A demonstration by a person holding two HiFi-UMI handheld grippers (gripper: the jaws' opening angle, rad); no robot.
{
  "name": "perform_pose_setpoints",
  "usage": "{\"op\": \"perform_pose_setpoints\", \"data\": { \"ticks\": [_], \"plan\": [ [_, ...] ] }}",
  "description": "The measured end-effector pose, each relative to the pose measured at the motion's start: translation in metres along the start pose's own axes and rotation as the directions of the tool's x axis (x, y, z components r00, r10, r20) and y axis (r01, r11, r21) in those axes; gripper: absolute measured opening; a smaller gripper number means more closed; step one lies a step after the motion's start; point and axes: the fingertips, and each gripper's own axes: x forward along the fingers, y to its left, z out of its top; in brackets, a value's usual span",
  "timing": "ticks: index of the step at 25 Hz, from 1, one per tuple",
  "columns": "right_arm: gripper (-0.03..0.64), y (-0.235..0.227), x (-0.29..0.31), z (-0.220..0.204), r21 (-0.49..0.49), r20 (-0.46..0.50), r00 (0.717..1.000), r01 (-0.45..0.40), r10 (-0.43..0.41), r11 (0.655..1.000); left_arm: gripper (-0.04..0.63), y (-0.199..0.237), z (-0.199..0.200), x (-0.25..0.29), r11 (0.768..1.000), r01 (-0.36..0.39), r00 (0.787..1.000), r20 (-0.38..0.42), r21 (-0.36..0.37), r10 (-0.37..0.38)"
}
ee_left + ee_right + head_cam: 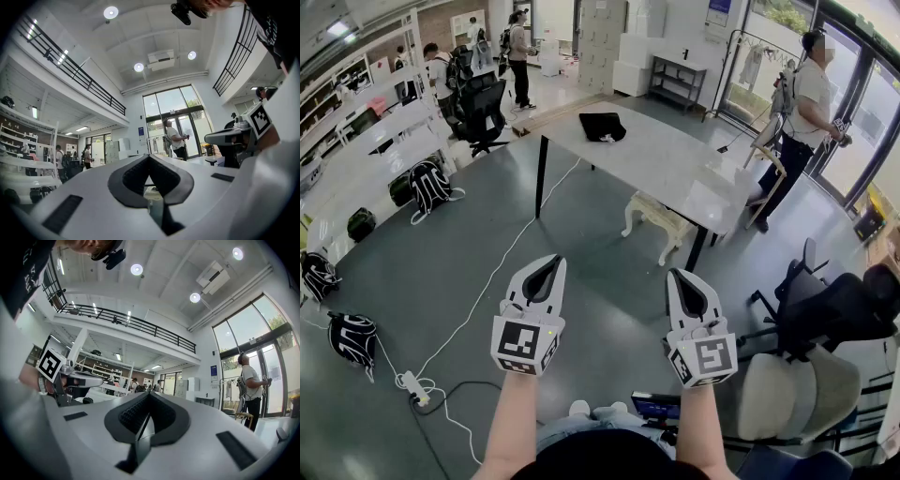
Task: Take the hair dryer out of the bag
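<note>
The task is only at its very start: the person stands on the grey floor [441, 244], well apart from the long white table [675, 169] in the far middle of the room. On the far left end of this table lies a black bag [602, 127], too small here to tell if it is open. The hair dryer is not visible, and I judge it is inside the bag. Near the person, the left gripper [551, 259] and the right gripper [680, 275] are side by side, both clenched with nothing between the jaws. The next move calls for walking to the table and parting the jaws before reaching for the bag.
</note>
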Motion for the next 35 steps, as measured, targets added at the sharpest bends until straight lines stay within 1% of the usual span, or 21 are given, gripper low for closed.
{"op": "perform_pose_setpoints", "data": {
  "ticks": [3, 7, 12, 15, 18, 22, 27, 32, 35],
  "plan": [
    [0.025, -0.028, -0.007, -0.004, 0.005, -0.006, 1.0, 0.01, -0.01, 1.0, 0.012, -0.009, 0.005, 0.008, 1.0, -0.026, 1.0, 0.004, -0.01, 0.026],
    [0.025, -0.058, -0.017, -0.01, 0.018, -0.015, 1.0, 0.01, -0.01, 1.0, 0.012, -0.016, 0.006, 0.017, 0.996, -0.081, 0.997, 0.001, -0.031, 0.081],
    [0.023, -0.077, -0.022, -0.022, 0.017, -0.031, 1.0, -0.005, 0.006, 1.0, 0.012, -0.029, 0.002, 0.025, 0.994, -0.105, 0.994, -0.003, -0.035, 0.105],
    [0.023, -0.085, -0.014, -0.026, 0.033, -0.027, 0.999, -0.028, 0.029, 0.999, 0.012, -0.032, -0.002, 0.032, 0.993, -0.116, 0.993, -0.009, -0.039, 0.116],
    [0.025, -0.094, -0.001, -0.029, 0.025, -0.03, 0.998, -0.05, 0.051, 0.998, 0.012, -0.03, -0.006, 0.045, 0.991, -0.129, 0.992, -0.017, -0.036, 0.129],
    [0.023, -0.103, 0.026, -0.034, 0.025, -0.032, 0.998, -0.058, 0.059, 0.998, 0.012, -0.014, -0.012, 0.068, 0.989, -0.14, 0.99, -0.017, -0.038, 0.14],
    [0.025, -0.108, 0.075, -0.058, 0.051, -0.053, 0.998, -0.043, 0.045, 0.998, 0.012, 0.019, -0.035, 0.108, 0.991, -0.127, 0.992, -0.019, -0.044, 0.126],
    [0.025, -0.116, 0.149, -0.065, 0.036, -0.044, 0.998, -0.046, 0.047, 0.998, 0.012, 0.075, -0.048, 0.163, 0.991, -0.124, 0.992, -0.01, -0.058, 0.123],
    [0.025, -0.122, 0.199, -0.068, 0.039, -0.038, 0.999, -0.03, 0.031, 0.999, 0.012, 0.113, -0.055, 0.198, 0.993, -0.11, 0.994, -0.01, -0.052, 0.11]
  ]
}}
